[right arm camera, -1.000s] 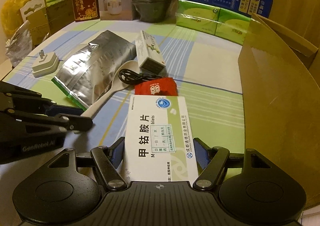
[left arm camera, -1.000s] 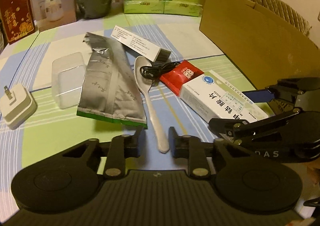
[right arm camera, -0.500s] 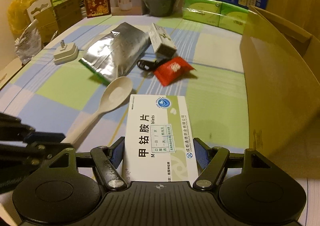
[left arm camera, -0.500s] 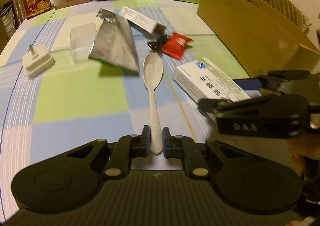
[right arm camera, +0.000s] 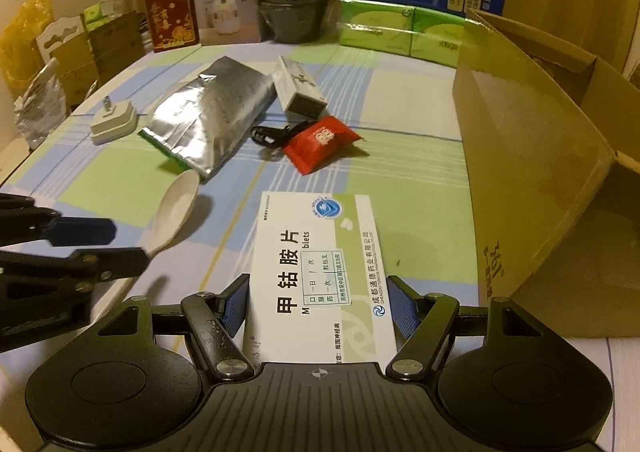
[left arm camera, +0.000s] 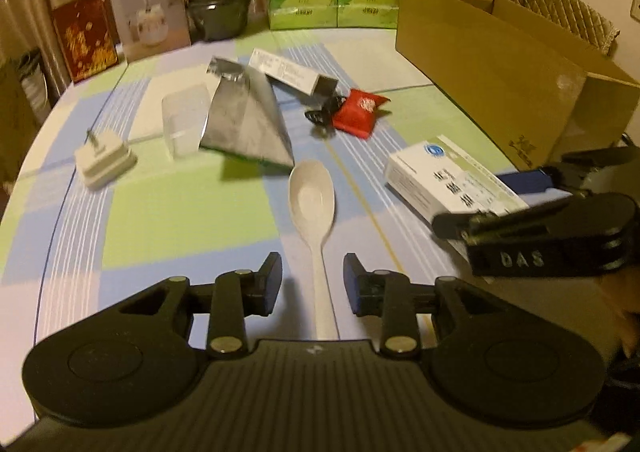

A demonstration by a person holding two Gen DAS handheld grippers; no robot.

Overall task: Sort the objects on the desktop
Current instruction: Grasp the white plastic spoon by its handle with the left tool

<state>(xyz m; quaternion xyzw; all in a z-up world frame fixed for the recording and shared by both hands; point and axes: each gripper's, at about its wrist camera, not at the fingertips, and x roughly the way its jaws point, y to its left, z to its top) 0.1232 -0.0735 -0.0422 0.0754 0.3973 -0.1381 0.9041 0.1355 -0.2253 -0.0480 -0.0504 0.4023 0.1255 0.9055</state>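
A white plastic spoon point(left arm camera: 313, 208) lies bowl-up on the checked cloth, its handle running back between two black gripper fingers. Beside it, a white-and-green medicine box point(right arm camera: 320, 276) with black lettering sits flat between two blue-padded fingers. Farther off — a silver foil pouch point(left arm camera: 246, 124), a red sachet point(left arm camera: 360, 112) against a black cable, a white plug point(left arm camera: 105, 160).

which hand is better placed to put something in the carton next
Right. The right hand-held gripper is shut on the pill box, with the carton just beside it. The left hand-held gripper only straddles the spoon, jaws apart.
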